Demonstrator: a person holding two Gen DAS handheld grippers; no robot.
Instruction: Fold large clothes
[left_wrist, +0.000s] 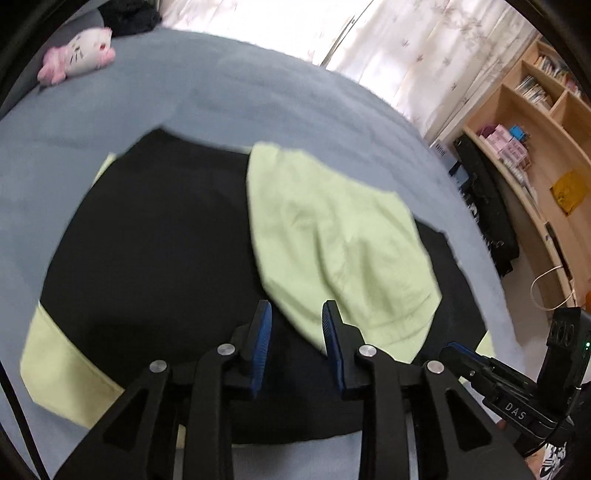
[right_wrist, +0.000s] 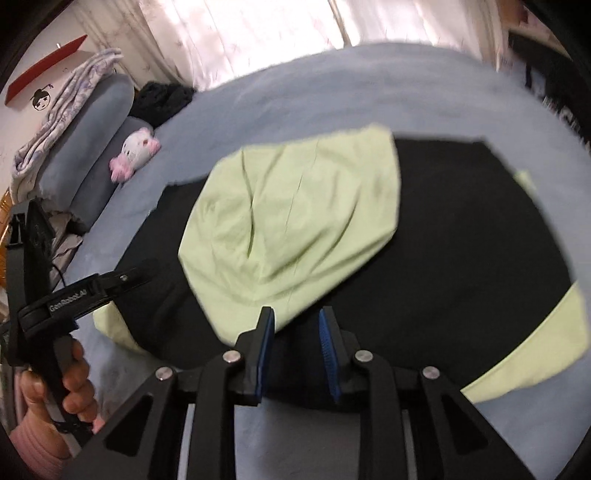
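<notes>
On the bed (left_wrist: 229, 92), which has a grey-blue cover, lies a large garment (left_wrist: 155, 240) in black with light green parts. It is spread flat in the middle of the bed. One green sleeve (left_wrist: 332, 236) is laid over the black body, and I judge this is a first fold toward the centre. Another green sleeve (right_wrist: 535, 343) lies out to the side, not yet folded in.

The left gripper (left_wrist: 297, 332) hangs above the near edge of the garment. Its blue pads (left_wrist: 262, 332) stand apart and nothing is between them, so it holds no cloth. The right gripper (right_wrist: 297, 336) is in the same condition: jaws parted, empty, just over the tip of the folded green sleeve. In the right wrist view a hand (right_wrist: 70, 384) grips the handle of the left tool. Both tools point down at the cloth, I think because the person is between two folds and chooses the next place to pinch.

A plush toy (left_wrist: 79, 55) rests far from the garment near the pillows (right_wrist: 92, 147), so it does not disturb the work. At the side a wooden shelf (left_wrist: 532, 122) holds books and small boxes in its compartments; what else is in them is too small to tell.
</notes>
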